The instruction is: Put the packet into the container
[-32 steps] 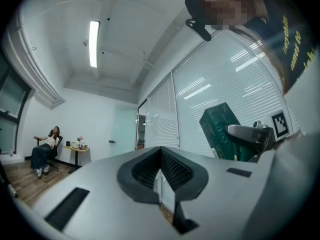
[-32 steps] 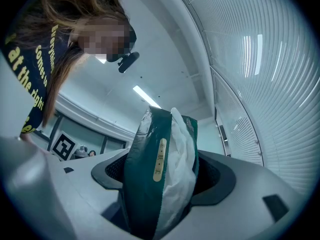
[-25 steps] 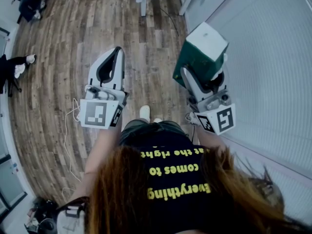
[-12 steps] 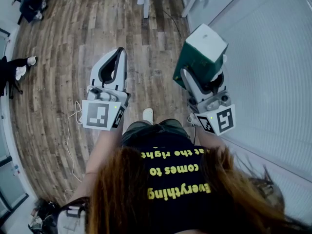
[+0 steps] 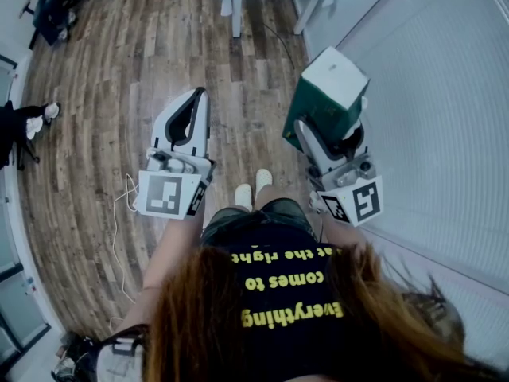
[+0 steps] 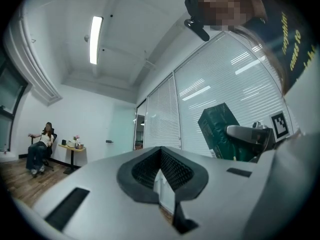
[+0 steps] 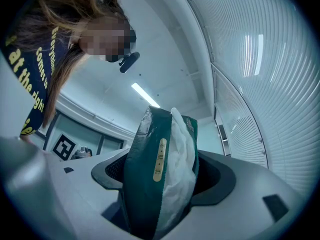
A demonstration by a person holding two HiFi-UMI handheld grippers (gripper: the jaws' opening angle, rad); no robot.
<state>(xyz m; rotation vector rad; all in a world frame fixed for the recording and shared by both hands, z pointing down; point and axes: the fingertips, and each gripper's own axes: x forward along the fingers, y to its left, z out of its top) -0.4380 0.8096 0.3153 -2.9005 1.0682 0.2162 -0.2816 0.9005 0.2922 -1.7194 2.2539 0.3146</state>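
My right gripper (image 5: 324,130) is shut on a dark green packet (image 5: 327,92) with a white end, held upright above the wooden floor. In the right gripper view the packet (image 7: 159,170) fills the space between the dark pads, with white plastic bulging on its right side. My left gripper (image 5: 194,100) is held level beside it, shut, with nothing between its jaws. In the left gripper view the pads (image 6: 172,170) meet at a point, and the packet (image 6: 219,130) shows off to the right. No container is in view.
White table legs (image 5: 236,6) stand ahead on the wood floor (image 5: 103,94). A glass wall with blinds (image 5: 437,102) runs along the right. A white cable (image 5: 118,205) lies on the floor at left. A seated person (image 6: 41,149) and a small table (image 6: 72,148) are far off.
The person's feet have stepped forward and the table legs have come slightly closer. Both grippers keep their hold and spacing, and the left one sits a little lower in view.
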